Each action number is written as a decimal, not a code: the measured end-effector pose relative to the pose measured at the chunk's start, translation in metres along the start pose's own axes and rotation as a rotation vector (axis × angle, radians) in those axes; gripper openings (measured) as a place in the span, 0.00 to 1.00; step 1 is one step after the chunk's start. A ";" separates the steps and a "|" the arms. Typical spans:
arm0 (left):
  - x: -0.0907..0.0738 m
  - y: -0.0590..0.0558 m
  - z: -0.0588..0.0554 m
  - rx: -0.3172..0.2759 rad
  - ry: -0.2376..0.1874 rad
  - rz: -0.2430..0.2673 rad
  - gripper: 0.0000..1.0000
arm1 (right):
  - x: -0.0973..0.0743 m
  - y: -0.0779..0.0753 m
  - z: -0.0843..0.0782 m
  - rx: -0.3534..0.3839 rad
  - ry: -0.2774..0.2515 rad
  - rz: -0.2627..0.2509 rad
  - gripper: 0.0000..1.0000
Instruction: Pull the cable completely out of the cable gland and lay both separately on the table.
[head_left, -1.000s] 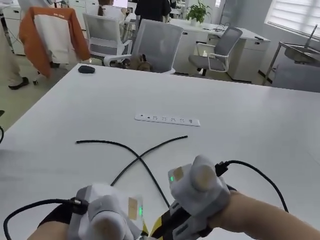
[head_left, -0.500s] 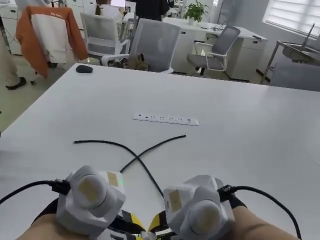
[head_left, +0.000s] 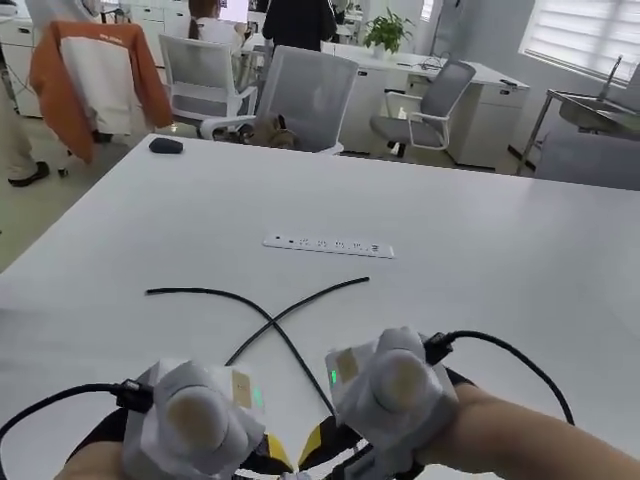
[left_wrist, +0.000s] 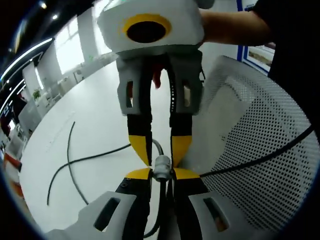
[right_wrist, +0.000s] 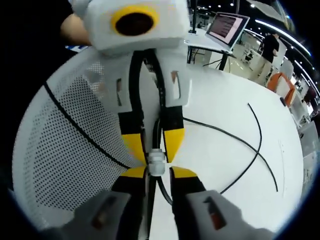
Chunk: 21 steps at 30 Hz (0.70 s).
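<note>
Nearest, the left tongs (left_wrist: 161, 175) pinch the white cable gland (left_wrist: 161, 167). The right tongs (right_wrist: 157, 175), tip to tip with them, clamp the black cable (right_wrist: 225, 135) beside it (cable threaded through). Farther out, cable lies crossed on the desk (head_left: 480, 230), before a power strip (head_left: 328, 246).

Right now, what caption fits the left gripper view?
Left gripper pinches the gland, right gripper the cable, tip to tip above the table.

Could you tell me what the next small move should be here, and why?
Probably draw the right tool straight back from the left tool, held steady. The cable gland sits between the left tool's tips and the cable runs from it into the right tool's closed jaws, so the two are not yet apart.
</note>
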<state>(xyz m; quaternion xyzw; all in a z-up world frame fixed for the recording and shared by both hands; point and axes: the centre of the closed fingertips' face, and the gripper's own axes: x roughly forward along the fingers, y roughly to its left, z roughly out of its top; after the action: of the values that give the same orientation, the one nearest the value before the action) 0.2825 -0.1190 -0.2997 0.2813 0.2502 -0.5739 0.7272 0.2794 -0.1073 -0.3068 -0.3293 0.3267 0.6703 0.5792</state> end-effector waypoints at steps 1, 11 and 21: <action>0.000 -0.001 0.000 0.021 0.009 0.003 0.17 | 0.001 0.000 -0.001 0.007 0.004 0.005 0.14; 0.006 -0.002 -0.002 0.215 0.069 0.025 0.17 | 0.009 0.003 -0.006 0.091 -0.010 0.034 0.12; 0.005 -0.002 -0.003 0.122 0.058 0.022 0.17 | 0.008 0.004 -0.005 0.016 0.016 -0.056 0.11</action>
<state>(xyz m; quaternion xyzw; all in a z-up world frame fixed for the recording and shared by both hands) 0.2813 -0.1209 -0.3053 0.3445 0.2325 -0.5718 0.7074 0.2751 -0.1070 -0.3159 -0.3393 0.3272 0.6485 0.5977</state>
